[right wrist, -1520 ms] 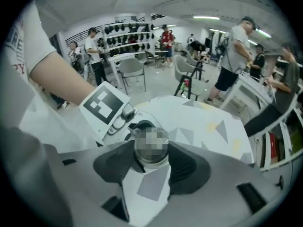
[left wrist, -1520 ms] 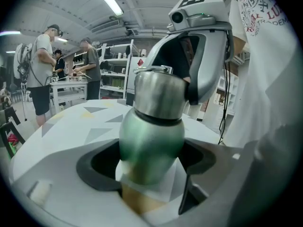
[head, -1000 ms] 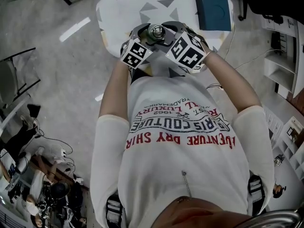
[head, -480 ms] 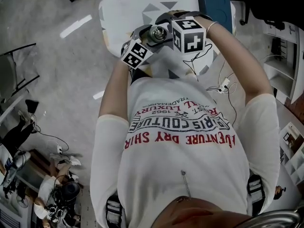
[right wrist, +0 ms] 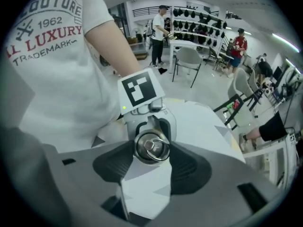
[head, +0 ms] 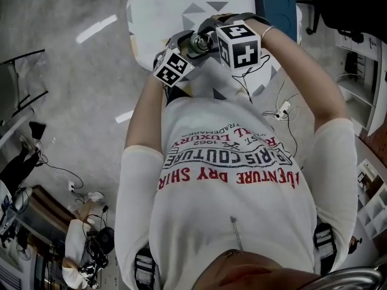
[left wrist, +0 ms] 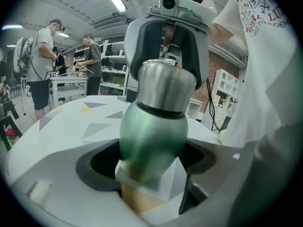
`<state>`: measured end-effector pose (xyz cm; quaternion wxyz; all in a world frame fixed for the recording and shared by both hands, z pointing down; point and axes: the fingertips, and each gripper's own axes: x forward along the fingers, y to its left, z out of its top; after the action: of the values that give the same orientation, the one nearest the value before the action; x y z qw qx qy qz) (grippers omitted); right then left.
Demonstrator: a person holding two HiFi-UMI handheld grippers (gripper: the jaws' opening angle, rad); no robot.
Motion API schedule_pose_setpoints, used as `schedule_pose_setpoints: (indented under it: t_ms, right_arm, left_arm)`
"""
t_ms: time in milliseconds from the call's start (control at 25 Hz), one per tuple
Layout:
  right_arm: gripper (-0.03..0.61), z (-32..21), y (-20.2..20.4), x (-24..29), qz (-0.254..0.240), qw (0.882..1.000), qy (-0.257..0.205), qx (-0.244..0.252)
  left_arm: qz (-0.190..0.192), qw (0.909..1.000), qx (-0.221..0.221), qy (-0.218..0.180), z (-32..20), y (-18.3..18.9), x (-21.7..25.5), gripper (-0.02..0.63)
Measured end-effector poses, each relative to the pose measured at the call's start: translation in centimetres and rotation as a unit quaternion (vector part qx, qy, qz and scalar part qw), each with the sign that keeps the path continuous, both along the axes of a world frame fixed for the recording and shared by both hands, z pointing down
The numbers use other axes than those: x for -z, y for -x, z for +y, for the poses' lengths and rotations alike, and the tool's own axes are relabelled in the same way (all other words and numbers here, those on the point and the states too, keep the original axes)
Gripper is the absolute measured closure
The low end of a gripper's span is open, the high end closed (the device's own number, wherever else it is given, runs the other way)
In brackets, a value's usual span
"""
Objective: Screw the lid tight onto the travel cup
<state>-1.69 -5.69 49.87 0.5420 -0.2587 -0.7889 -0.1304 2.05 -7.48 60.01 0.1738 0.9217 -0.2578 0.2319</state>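
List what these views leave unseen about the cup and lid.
- Threads, so how tight the lid is: left gripper view, covered by the lid's own skirt.
- Body of the travel cup: right gripper view and head view, behind its end-on lid.
- Blue object on the table: head view, too small to identify.

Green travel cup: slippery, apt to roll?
Travel cup looks smooth, glossy metal: probably slippery, may twist in the left gripper when the lid is turned. Rounded body would probably roll if laid down.
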Motion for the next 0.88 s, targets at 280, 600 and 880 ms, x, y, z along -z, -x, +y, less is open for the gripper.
schedule_pose_setpoints:
  t_ms: [280,600,880]
  right_arm:
    - [0.333,-0.6,0.2,0.0,-0.034,0.986,0.002,-0.164]
    - [0.334,-1.5,0.0,0.3,-0.066,0.919,-0.021,-0.388]
    - [0.333,-1.6,-0.3,0.2,-0.072,0.896,-0.019,-0.438]
  left_arm:
    - [-0.005,1.0000,0.000,0.004,0.1,0.1,-0.3,0.225]
    - [-0.003,1.0000,0.000,0.007,0.0,0.0,-0.2,0.225]
    - [-0.003,1.0000,-0.002,0.008,-0.1,0.0,-0.2,0.225]
